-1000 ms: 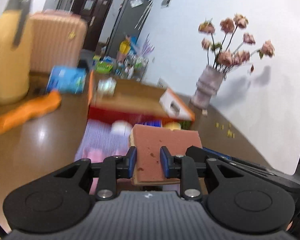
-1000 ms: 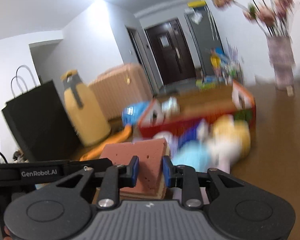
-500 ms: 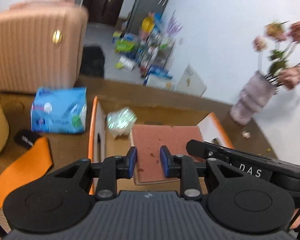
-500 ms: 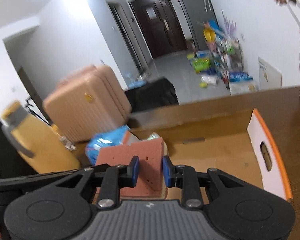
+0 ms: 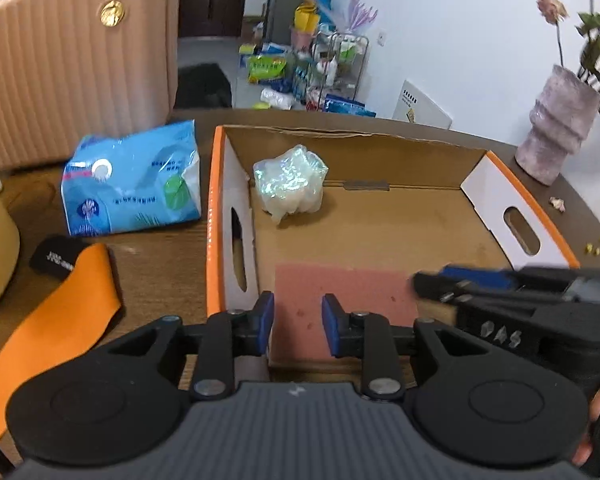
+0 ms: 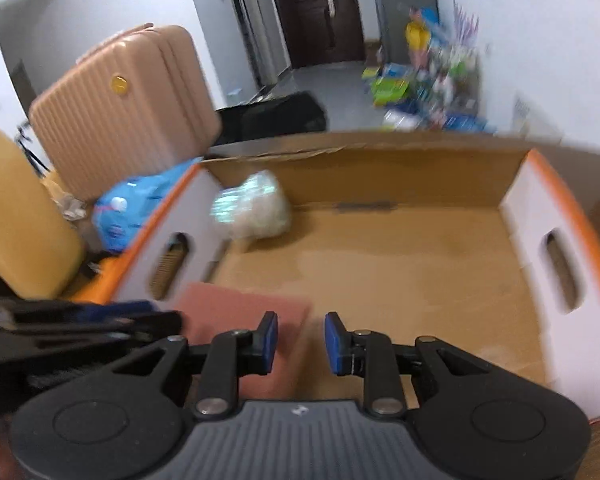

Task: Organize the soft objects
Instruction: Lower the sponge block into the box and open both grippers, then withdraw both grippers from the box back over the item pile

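A pink sponge slab (image 5: 352,292) lies low in the near left corner of an open cardboard box (image 5: 216,216) with orange outer walls. My left gripper (image 5: 298,322) is shut on the sponge's near left edge, which fills the gap between its blue pads. In the right wrist view the sponge (image 6: 228,312) sits left of my right gripper (image 6: 300,340). That gripper's jaws are opening: the left pad overlaps the sponge, while bare box floor shows beside the right pad. Each gripper appears blurred in the other's view, the right gripper (image 5: 428,286) and the left gripper (image 6: 168,316). A shiny plastic-wrapped bundle (image 5: 290,184) rests in the box's far left corner.
On the brown table (image 5: 160,256) left of the box lie a blue tissue pack (image 5: 132,184) and an orange band (image 5: 60,312). A pink suitcase (image 5: 72,64) stands behind them, a yellow jug (image 6: 16,216) further left. A vase of flowers (image 5: 556,132) stands at the far right.
Both grippers carried the sponge from above a pile of soft things over to the box and lowered it into the near left corner. The right gripper's pads have parted slightly.
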Demonstrator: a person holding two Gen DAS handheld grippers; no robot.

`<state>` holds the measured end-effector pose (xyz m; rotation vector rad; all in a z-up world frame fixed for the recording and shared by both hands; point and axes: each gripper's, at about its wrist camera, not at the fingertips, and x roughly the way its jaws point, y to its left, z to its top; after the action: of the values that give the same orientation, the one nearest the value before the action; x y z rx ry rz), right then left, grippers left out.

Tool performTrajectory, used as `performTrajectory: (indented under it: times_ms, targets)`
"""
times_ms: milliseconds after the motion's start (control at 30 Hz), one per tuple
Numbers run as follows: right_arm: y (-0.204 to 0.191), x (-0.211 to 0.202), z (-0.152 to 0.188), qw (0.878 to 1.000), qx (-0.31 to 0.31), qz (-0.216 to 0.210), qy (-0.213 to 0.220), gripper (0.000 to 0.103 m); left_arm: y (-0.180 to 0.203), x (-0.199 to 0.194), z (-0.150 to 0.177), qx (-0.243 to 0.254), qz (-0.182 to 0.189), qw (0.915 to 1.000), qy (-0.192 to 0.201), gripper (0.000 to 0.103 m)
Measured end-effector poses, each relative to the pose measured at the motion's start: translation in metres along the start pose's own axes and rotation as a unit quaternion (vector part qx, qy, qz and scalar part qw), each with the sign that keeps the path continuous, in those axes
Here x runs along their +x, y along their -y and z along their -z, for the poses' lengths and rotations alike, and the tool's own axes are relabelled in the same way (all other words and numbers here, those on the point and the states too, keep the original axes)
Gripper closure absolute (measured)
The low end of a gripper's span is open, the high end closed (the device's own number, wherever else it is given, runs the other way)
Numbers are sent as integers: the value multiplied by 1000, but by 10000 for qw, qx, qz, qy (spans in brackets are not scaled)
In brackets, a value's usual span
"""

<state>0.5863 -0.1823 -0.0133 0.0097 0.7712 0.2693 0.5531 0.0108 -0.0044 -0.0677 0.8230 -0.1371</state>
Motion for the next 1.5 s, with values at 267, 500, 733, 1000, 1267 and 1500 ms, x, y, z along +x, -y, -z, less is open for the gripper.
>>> performTrajectory:
  times_ms: [267,500,733,1000,1267,1500]
  targets:
    - [64,-21,24,9958,359,789,291,63,4,5,4,281,-161,9991,280,76]
    - [55,-37,44,9953,361,869,233,68,4,8,1,318,-195,9987,356,75]
    - [40,-71,49,9945,392,895,365,65,7,-21,8,295,-168,9984,454,63]
    - [30,-175,45,9894,199,988,1041,39,25,-123,29,829,-231,9886,1235,47]
    - [2,-283,145,9697,-6,1044,2208,15,41,-235,151,941,-332,9641,2461,0]
    - [-48,-343,277,9532,-152,1130,2802,2,56,-294,282,871,-649,9509,2897,0]
